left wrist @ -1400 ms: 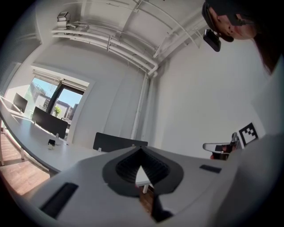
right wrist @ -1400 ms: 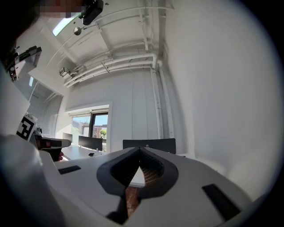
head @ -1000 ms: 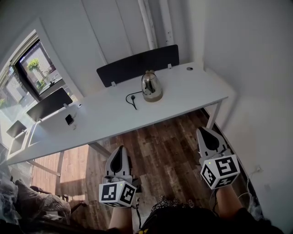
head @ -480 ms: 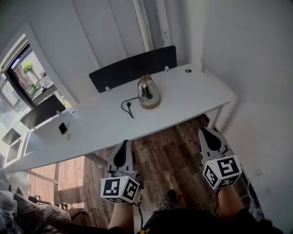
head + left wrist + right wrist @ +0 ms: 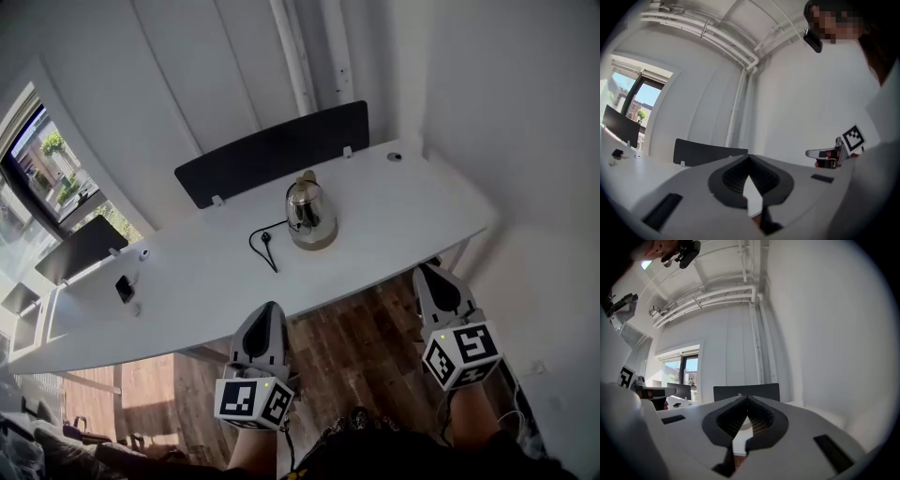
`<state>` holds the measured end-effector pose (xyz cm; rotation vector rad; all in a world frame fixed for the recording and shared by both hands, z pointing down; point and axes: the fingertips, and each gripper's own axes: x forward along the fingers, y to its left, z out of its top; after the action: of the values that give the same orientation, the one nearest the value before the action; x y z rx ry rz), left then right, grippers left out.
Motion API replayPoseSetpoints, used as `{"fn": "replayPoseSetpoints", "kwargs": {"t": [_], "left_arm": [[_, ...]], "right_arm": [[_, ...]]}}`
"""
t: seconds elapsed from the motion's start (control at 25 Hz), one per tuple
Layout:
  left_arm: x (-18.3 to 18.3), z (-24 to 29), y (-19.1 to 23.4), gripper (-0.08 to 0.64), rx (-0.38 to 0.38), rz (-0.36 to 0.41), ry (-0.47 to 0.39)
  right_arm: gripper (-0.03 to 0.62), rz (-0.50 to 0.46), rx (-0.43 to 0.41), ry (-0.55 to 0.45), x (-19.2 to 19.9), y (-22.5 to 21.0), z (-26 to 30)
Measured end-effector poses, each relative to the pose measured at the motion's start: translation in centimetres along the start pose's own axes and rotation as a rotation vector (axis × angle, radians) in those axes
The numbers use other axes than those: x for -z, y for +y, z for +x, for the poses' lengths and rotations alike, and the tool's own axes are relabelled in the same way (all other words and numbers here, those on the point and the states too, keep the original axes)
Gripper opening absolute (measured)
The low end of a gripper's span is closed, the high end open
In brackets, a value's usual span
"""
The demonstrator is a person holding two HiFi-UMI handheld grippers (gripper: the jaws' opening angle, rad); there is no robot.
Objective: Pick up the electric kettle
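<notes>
The shiny steel electric kettle [image 5: 311,217] stands upright on its base in the middle of a long white desk [image 5: 394,211]. Its black cord and plug [image 5: 265,239] lie loose to its left. Both grippers are held low over the wooden floor in front of the desk, well short of the kettle. My left gripper [image 5: 270,309] points at the desk edge, jaws together and empty [image 5: 749,158]. My right gripper [image 5: 434,274] is beside the desk's right end, also shut and empty [image 5: 746,398]. In the right gripper view the jaws hide most of the kettle.
A black divider panel [image 5: 272,150] stands along the desk's far edge behind the kettle, and another [image 5: 80,246] further left. A small dark device [image 5: 125,288] sits on the desk at left. A white wall [image 5: 525,141] closes in on the right, with a window [image 5: 42,159] on the left.
Both grippers have moved forward toward the desk, and their tips now reach its near edge in the head view. The kettle has not moved.
</notes>
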<state>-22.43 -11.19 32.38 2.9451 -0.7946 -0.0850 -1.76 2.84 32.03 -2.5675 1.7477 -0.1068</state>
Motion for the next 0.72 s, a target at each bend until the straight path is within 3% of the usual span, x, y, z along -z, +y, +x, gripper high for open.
{"fn": "replayPoseSetpoints", "kwargs": {"t": [0.4,0.72], "left_arm": [[0.0,4.1,2.5,0.0,0.008,-0.019,0.012],[0.6,6.8,1.4,0.0,-0.018,-0.014,0.02]], "right_arm": [[0.006,0.007,0.027,0.002,-0.5,-1.6,4.2],[0.006,0.02,0.009,0.007,-0.1,-4.7,6.1]]}}
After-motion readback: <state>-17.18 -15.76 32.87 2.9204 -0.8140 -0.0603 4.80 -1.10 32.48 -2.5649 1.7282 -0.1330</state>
